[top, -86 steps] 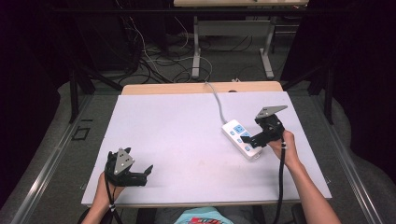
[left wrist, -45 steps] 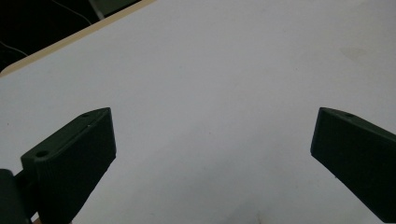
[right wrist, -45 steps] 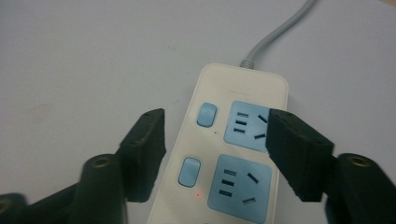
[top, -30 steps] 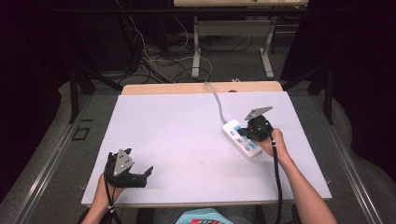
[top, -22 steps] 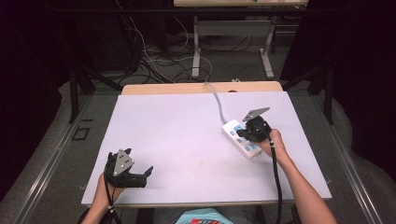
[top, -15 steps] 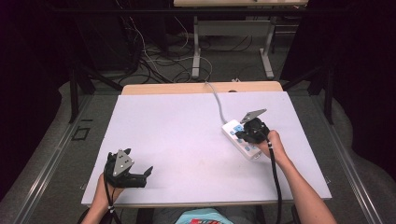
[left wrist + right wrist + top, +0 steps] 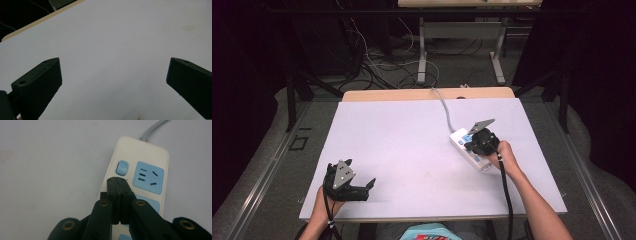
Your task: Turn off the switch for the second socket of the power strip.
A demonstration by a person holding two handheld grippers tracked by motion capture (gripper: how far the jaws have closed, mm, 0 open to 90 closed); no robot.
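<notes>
Since the earlier frames, right tongs (image 7: pixel 473 141) shifted leftward and down from beside the power strip (image 7: pixel 470 150) to over it; left tongs (image 7: pixel 368 184) unchanged in place. Item: power strip, white casing with pale blue sockets, lying diagonally on the right half of the white surface (image 7: pixel 412 135), its grey cord (image 7: pixel 445 111) running from its far end toward the far edge of the surface. Right gripper view: blue switch button (image 7: pixel 122 167) at the cord end of the strip, one blue socket (image 7: pixel 149 177) beside it, further blue sockets nearer the camera partly covered. Right tongs (image 7: pixel 119 182): jaws pressed together with nothing between them, tips poised over the strip casing just near of the switch button; contact with the casing cannot be told. Grey three-cornered plate on top of these tongs, cable trailing back along the person's right forearm. Left tongs (image 7: pixel 113 82): jaws spread wide, nothing between them, held low over bare surface at the near left corner, well apart from the power strip.
</notes>
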